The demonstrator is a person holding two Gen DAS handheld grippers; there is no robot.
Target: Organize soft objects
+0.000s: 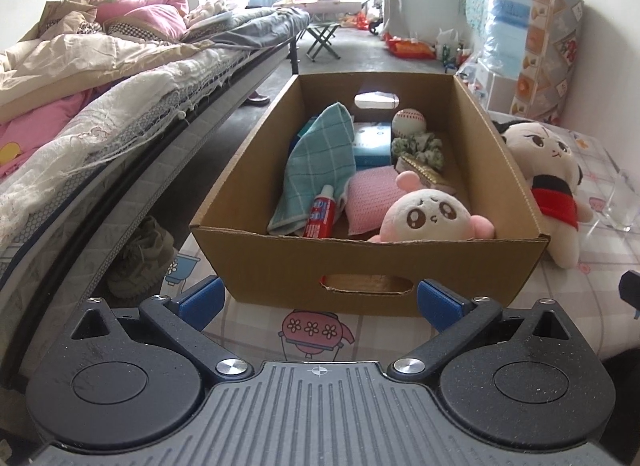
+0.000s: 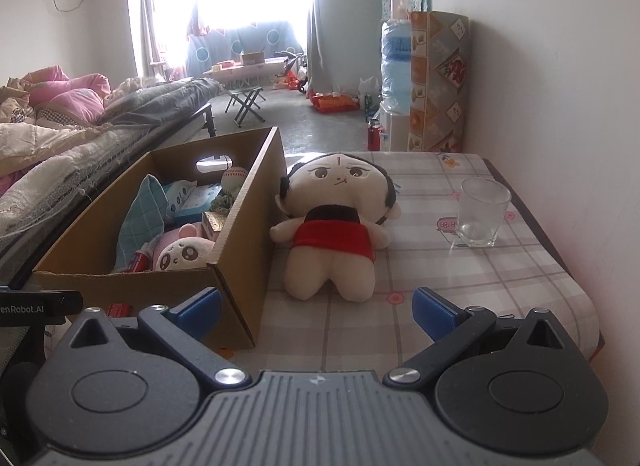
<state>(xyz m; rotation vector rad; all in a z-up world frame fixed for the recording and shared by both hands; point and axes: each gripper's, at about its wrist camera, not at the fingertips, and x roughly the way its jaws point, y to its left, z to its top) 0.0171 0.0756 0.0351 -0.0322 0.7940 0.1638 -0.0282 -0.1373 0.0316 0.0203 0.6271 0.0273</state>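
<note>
A cardboard box (image 1: 372,266) stands on the table and holds a teal cloth (image 1: 320,161), a pink cloth (image 1: 368,201), a pink plush (image 1: 428,215), a baseball (image 1: 409,121), a toothpaste tube (image 1: 320,211) and a tissue pack (image 1: 372,141). A cream doll in a red top (image 2: 332,225) lies on the table right of the box (image 2: 236,250), leaning on its wall; it also shows in the left wrist view (image 1: 548,181). My left gripper (image 1: 320,302) is open and empty before the box's near wall. My right gripper (image 2: 316,310) is open and empty just short of the doll's feet.
A clear glass (image 2: 482,211) stands on the plaid tablecloth (image 2: 500,278) at the right near the wall. A bed with heaped bedding (image 1: 100,105) runs along the left. A water jug (image 2: 396,65) and clutter stand on the floor beyond.
</note>
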